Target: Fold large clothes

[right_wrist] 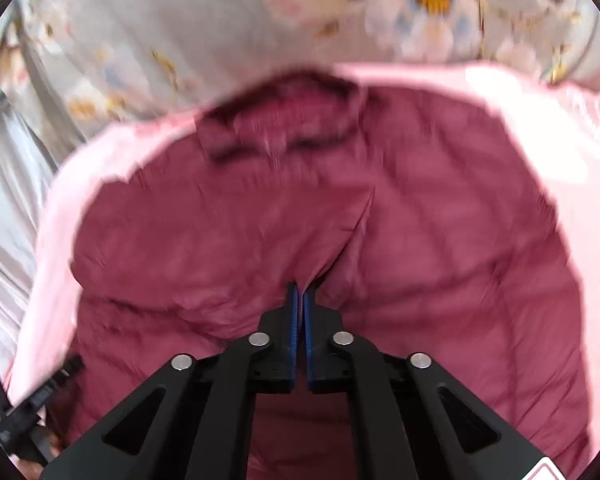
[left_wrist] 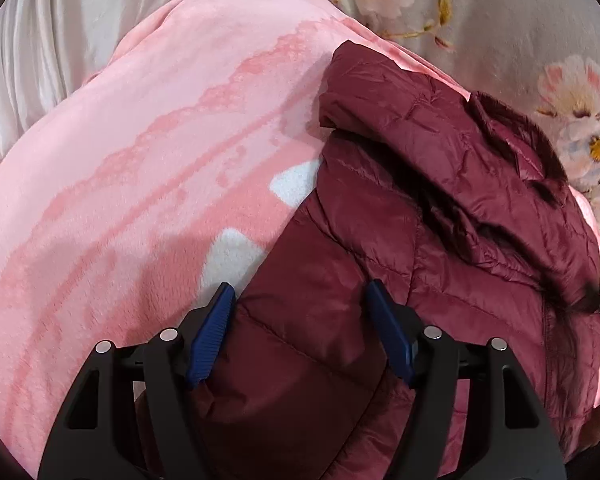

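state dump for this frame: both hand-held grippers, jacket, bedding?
left hand-held gripper: open, fingers straddling the jacket's lower part, not clamped.
right hand-held gripper: shut on a pinch of jacket fabric; view is motion-blurred.
maroon puffer jacket: lying on the blanket, bunched and rumpled, not neatly folded.
pink blanket: spread under the jacket.
floral sheet: beneath the blanket.

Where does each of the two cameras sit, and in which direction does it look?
Left wrist view: it sits on the left hand-held gripper and looks forward and down over the maroon padded jacket on the pink blanket; its two blue-padded fingers stand apart.
Right wrist view: it sits on the right hand-held gripper and looks along the jacket toward its collar; its fingers are pinched on a fold of jacket fabric. The picture is blurred.
Shared: the jacket, the pink blanket and the flowered bedding.
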